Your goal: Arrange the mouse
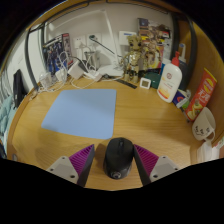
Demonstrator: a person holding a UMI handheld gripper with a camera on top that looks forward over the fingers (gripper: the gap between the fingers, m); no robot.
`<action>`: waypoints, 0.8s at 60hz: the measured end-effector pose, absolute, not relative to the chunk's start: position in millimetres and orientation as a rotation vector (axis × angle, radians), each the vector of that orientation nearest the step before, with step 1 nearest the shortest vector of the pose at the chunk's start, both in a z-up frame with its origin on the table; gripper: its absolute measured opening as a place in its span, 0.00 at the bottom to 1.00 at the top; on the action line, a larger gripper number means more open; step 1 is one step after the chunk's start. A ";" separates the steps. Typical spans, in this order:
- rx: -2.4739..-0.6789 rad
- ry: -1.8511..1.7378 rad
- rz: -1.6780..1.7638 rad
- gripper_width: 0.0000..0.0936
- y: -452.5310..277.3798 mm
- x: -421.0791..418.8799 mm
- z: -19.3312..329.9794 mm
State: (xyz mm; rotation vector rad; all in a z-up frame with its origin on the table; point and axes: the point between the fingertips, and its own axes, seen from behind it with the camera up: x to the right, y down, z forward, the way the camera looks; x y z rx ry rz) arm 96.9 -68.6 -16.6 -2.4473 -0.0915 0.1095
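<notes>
Sitting between the two fingers of the gripper (119, 163), a black, rounded plastic computer mouse (119, 157) rested on the round wooden table (150, 118). The fingers stood spread to either side of it, their magenta pads (83, 160) close to its flanks; whether they actually pressed on it could not be told. Just ahead of the mouse lay a light blue rectangular mouse mat (81, 111), flat on the wood and bare on top, with open tabletop between mat and mouse. Beyond the mat, the far edge of the table was crowded: tangled white cables (75, 70), a small wooden jointed figure (132, 60), and a white plastic bottle with an orange label (171, 80). To the right, near the table's rim, lay an orange and red printed packet (203, 92) and a white mug (204, 123). Bare wood ran from the mat across to the bottle
</notes>
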 end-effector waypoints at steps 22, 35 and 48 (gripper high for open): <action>-2.397 -0.066 0.047 0.40 -69.1 91.8 -14.1; -2.408 -0.008 0.022 0.28 -73.2 93.5 -11.9; -2.217 0.126 -0.041 0.28 -52.8 124.3 121.1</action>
